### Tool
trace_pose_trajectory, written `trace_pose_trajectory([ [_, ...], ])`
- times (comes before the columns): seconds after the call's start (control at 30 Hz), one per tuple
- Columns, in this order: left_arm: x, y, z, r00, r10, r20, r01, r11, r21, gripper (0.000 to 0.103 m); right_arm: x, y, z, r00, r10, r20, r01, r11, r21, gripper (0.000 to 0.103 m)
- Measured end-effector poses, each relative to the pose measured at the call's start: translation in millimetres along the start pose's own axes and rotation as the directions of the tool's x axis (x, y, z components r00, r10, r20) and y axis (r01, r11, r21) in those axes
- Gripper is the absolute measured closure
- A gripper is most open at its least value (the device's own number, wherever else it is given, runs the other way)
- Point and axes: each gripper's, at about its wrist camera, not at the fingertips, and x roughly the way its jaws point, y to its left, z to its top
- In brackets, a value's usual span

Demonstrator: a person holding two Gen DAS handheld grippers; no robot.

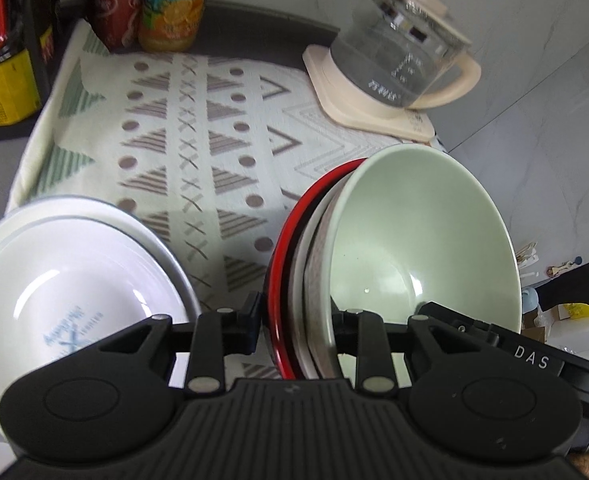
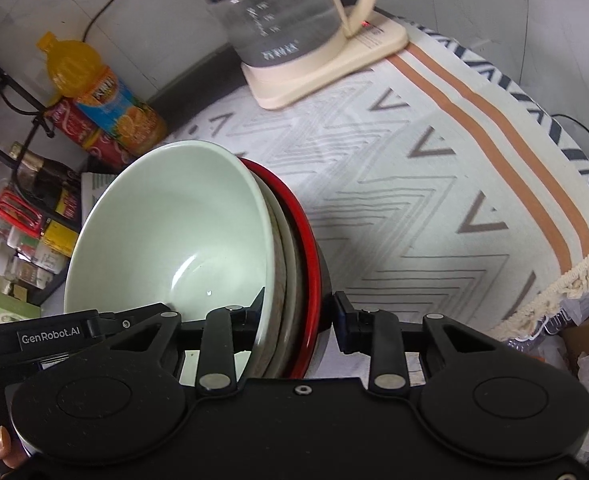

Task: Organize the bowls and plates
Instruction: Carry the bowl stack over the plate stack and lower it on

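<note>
A pale green bowl sits nested inside a grey-white bowl, and both rest in a red-rimmed dark bowl. My left gripper is shut on the near rim of this stack, one finger outside the red rim and one inside the green bowl. My right gripper is shut on the opposite rim of the same stack, which shows there as the green bowl and red rim. The stack's underside is hidden. A pile of white plates lies left of the stack.
A patterned cloth covers the counter. A glass kettle on a cream base stands at the back. Drink bottles and a rack with jars line the far left. The cloth's fringed edge hangs over the right side.
</note>
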Motion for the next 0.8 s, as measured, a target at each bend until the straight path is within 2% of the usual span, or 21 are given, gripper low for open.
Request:
trace_pose_trajectory([
  [0.27,-24.8,24.2,4.4,1.0,0.001,0.024,-0.001,1.0,0.005,0.076,-6.6,35.5,-2.5,0.999,0.016,0.038,-0.016,1.0,-0.002,0.072],
  [0.8,-54.6,76.7,3.0,0.999,0.012,0.037,-0.012,1.0,0.001,0.076,3.3,96.8,-23.7,0.998,0.024,0.05,-0.024,1.0,-0.013,0.072],
])
